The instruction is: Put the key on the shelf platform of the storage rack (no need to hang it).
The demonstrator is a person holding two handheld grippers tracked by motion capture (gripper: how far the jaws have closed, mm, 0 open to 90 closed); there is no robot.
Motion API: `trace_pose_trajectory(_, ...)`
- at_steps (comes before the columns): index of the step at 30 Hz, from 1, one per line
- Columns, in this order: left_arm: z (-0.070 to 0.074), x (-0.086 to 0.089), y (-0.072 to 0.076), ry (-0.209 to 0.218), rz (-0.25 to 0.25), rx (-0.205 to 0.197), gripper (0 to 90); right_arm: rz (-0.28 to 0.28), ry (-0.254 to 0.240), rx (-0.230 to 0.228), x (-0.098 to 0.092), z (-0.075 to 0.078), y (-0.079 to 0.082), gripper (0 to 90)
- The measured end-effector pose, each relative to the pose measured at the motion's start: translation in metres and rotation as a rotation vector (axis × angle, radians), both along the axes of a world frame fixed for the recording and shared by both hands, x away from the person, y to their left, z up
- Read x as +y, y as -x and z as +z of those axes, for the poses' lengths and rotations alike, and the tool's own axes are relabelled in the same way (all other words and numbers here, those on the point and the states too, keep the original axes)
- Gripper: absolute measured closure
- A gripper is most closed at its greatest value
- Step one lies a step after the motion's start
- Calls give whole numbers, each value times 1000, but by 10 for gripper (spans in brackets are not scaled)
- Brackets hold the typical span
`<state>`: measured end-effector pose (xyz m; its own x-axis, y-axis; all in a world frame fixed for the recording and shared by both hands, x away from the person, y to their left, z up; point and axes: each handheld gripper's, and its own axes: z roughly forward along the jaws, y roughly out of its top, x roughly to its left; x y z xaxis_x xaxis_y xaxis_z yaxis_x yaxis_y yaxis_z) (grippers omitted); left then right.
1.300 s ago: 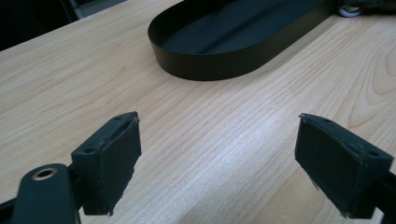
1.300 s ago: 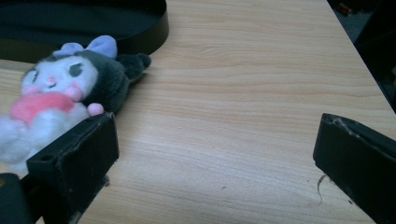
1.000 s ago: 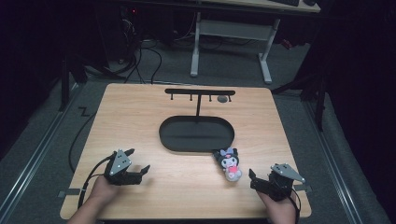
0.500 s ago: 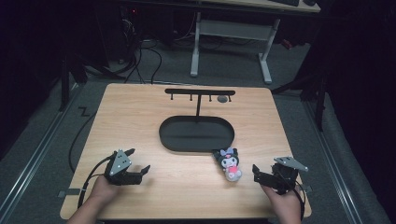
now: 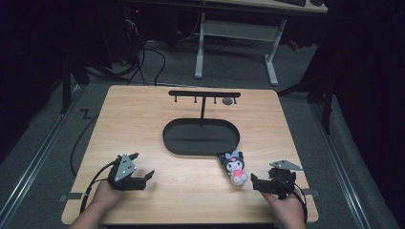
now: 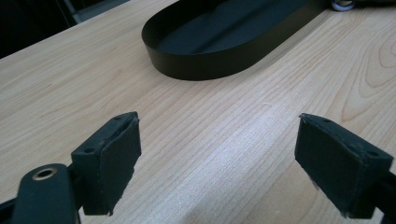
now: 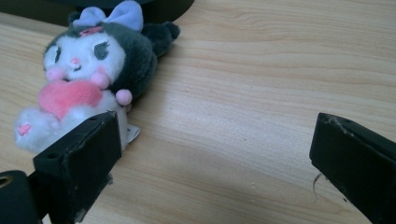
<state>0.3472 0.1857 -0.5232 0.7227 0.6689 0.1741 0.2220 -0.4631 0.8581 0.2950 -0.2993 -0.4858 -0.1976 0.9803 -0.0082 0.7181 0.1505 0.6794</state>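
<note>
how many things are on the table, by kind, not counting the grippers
plush toy: 1
black oval tray: 1
black hook stand: 1
small grey thing hanging on the stand, too small to tell what it is: 1
total: 4

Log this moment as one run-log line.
left gripper: open, over bare table | right gripper: open, beside plush toy, not touching | toy: lying on table outside black tray | hook stand: behind tray
</note>
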Motion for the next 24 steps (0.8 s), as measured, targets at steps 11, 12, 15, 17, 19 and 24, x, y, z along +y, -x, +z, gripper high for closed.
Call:
trace_pose_trajectory(11, 0, 0, 0, 1, -2, 4, 154, 14, 20, 128, 0, 6, -2, 24)
trace_pose_trajectory(12, 0, 0, 0, 4, -1, 4, 154, 24, 31, 165, 2, 8, -2, 24)
trace_pose_trajectory(15, 0, 0, 0, 5, -3, 5, 154, 37, 38, 207, 4, 9, -2, 27)
trace_pose_trajectory(17, 0, 0, -1, 7, -5, 5, 154, 49, 56, 238, 8, 10, -1, 27)
trace_pose_trajectory(19, 0, 0, -1, 7, -6, 9, 154, 64, 89, 281, 12, 12, 0, 28)
trace_pose_trajectory(24, 0, 0, -1, 6, -9, 11, 154, 56, 96, 355, 17, 14, -2, 28)
